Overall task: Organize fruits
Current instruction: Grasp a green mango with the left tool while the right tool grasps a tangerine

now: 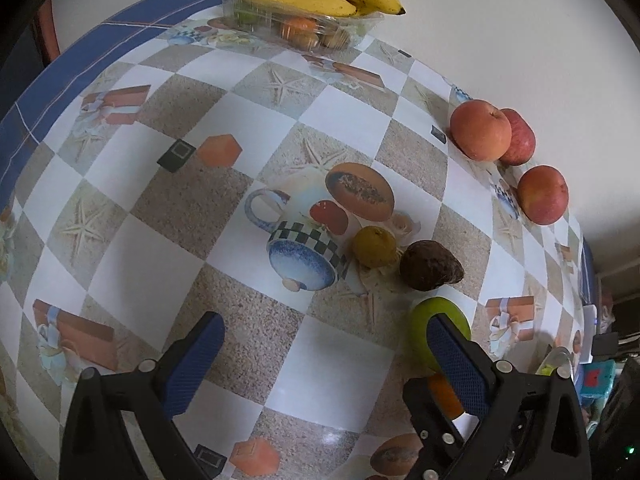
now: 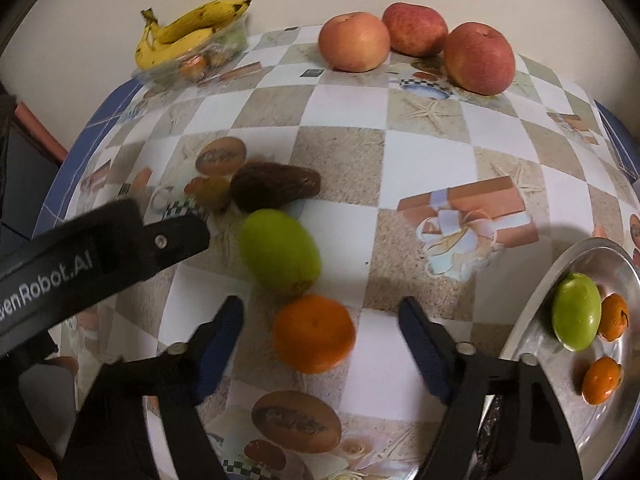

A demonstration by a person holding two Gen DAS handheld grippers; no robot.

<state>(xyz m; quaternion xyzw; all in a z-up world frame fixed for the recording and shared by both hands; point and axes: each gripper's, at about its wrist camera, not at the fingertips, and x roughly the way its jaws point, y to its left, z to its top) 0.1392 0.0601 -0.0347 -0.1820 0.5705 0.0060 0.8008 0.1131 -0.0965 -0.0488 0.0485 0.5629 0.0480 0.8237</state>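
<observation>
Your right gripper (image 2: 320, 320) stands wide around the orange (image 2: 314, 333) on the desk (image 2: 460, 152), pads clear of it and the fruit off-centre toward the left finger; close now and that pad may nudge it rolling into the green fruit (image 2: 280, 250) just behind. Your left gripper (image 1: 324, 356) hangs open and empty beside.

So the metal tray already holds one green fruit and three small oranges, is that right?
Not quite. The right wrist view shows the metal tray holding one green fruit and only two small oranges, not three.
</observation>
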